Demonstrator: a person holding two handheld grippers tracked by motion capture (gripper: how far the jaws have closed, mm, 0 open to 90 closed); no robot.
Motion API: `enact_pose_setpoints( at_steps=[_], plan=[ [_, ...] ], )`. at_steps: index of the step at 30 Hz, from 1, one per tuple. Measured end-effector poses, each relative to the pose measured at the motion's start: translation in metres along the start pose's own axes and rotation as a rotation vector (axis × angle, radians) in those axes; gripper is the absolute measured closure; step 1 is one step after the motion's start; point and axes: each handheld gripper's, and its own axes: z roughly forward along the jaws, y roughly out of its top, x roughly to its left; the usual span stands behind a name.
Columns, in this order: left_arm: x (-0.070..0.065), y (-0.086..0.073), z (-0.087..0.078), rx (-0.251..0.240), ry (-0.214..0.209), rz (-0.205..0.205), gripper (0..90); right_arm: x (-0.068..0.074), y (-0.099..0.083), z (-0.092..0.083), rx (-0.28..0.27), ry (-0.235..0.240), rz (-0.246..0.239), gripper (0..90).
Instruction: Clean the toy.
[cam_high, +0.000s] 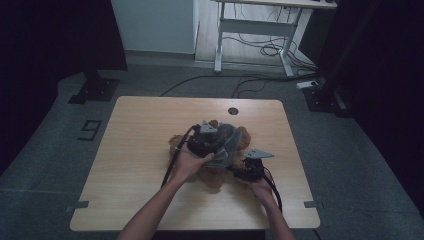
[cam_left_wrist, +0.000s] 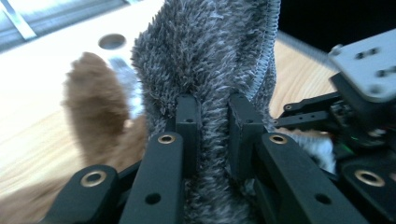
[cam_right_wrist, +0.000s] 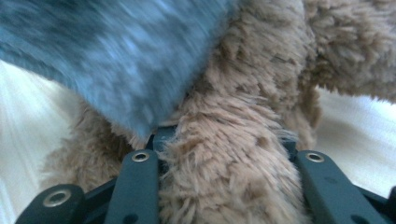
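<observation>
My left gripper (cam_left_wrist: 212, 116) has its jaws clamped on a grey fuzzy cloth (cam_left_wrist: 210, 51) over the brown teddy bear (cam_high: 212, 175) mid table (cam_high: 135, 150); right gripper (cam_right_wrist: 224, 149) w/ jaws squeezing a teddy limb.

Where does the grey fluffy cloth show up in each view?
High view: grey cloth at table centre, over the brown plush toy.
Left gripper view: centre, pinched between the tongs.
Right gripper view: upper left, blurred.
Shared landmark: the brown plush toy.
</observation>
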Motion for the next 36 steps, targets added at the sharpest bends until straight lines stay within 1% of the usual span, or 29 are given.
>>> enact_pose_setpoints(
  at_steps=[1,2,3,6,10,12,13,14,15,16,17,18,21,24,27,28,29,30,33,35,36],
  plan=[
    [-0.001,-0.001,0.008,0.015,0.01,-0.003,76.1,0.0,-0.002,-0.001,0.004,0.005,0.003,59.2],
    [0.001,-0.004,0.013,0.022,0.005,-0.019,76.0,0.0,-0.004,-0.001,0.005,0.007,0.004,59.1],
    [0.004,-0.008,0.016,0.018,-0.004,-0.045,76.1,0.0,-0.005,-0.002,0.012,0.01,0.003,59.1],
    [0.011,-0.015,0.013,0.01,-0.004,-0.066,76.2,-0.002,-0.008,-0.002,0.014,0.02,0.014,59.0],
    [0.023,-0.025,0.0,0.017,0.041,-0.079,76.4,-0.002,-0.008,-0.002,0.018,0.028,0.03,59.0],
    [0.031,-0.032,-0.006,0.023,0.061,-0.093,76.4,-0.002,-0.008,-0.002,0.021,0.03,0.036,59.0],
    [0.039,-0.04,-0.014,0.032,0.077,-0.095,76.4,-0.002,-0.008,-0.002,0.025,0.03,0.039,59.0],
    [0.039,-0.04,-0.014,0.032,0.077,-0.095,76.3,-0.002,-0.008,-0.002,0.025,0.03,0.039,59.0],
    [0.046,-0.047,-0.024,0.027,0.069,-0.102,76.3,-0.002,-0.009,-0.002,0.032,0.039,0.044,58.9],
    [0.046,-0.047,-0.024,0.027,0.069,-0.102,76.2,-0.002,-0.009,-0.002,0.032,0.039,0.044,58.9],
    [0.05,-0.05,-0.031,0.018,0.059,-0.114,76.1,0.0,-0.009,-0.002,0.039,0.042,0.039,59.0],
    [0.051,-0.053,-0.037,0.014,0.062,-0.111,76.1,0.0,-0.009,-0.002,0.039,0.042,0.039,59.0],
    [0.052,-0.058,-0.049,0.004,0.076,-0.1,76.1,0.003,-0.01,0.001,0.05,0.047,0.038,59.0],
    [0.055,-0.061,-0.059,-0.021,0.086,-0.107,76.2,0.003,-0.01,0.002,0.053,0.048,0.045,59.1],
    [0.061,-0.064,-0.071,-0.041,0.112,-0.113,76.3,0.002,-0.011,0.001,0.055,0.052,0.056,59.1],
    [0.063,-0.065,-0.073,-0.041,0.114,-0.114,76.4,0.001,-0.011,0.002,0.053,0.06,0.063,59.1],
    [0.066,-0.068,-0.076,-0.042,0.115,-0.128,76.4,0.001,-0.012,0.002,0.051,0.062,0.066,59.1],
    [0.066,-0.068,-0.076,-0.042,0.115,-0.128,76.5,0.001,-0.012,0.002,0.051,0.062,0.066,59.1],
    [0.071,-0.076,-0.081,-0.041,0.14,-0.128,76.6,0.0,-0.012,0.002,0.052,0.066,0.071,59.2],
    [0.076,-0.081,-0.086,-0.028,0.158,-0.13,76.7,0.0,-0.012,0.002,0.051,0.067,0.078,59.2],
    [0.076,-0.081,-0.086,-0.028,0.158,-0.13,76.7,0.0,-0.012,0.002,0.051,0.067,0.078,59.2]
  ],
)
